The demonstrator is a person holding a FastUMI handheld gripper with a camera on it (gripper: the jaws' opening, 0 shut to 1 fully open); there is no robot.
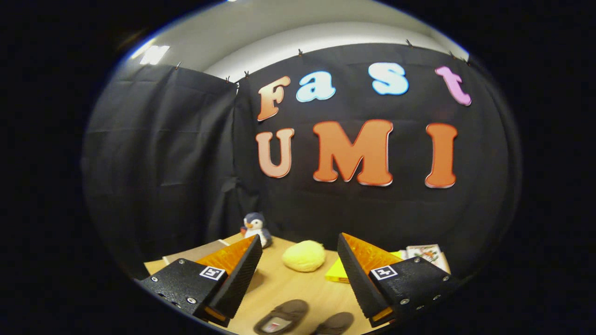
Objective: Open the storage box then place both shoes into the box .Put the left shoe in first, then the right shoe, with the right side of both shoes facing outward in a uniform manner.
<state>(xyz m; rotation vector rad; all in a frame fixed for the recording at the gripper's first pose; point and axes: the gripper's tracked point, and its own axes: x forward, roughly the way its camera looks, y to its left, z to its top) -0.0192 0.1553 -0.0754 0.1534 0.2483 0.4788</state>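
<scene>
Two dark grey-brown shoes lie side by side on the wooden table, low between my fingers: the left one (281, 317) shows its opening and insole, the right one (336, 323) is cut off by the view. My gripper (298, 242) is open and held above the table, nothing between its fingers. Both shoes sit beneath and just ahead of the fingers, apart from them.
A yellow round plush (304, 255) rests on the table (288, 286) ahead between the fingers. A small penguin toy (256, 228) stands at the back left by the black cloth wall. A yellow flat item (339, 272) and a printed card (424, 252) lie by the right finger.
</scene>
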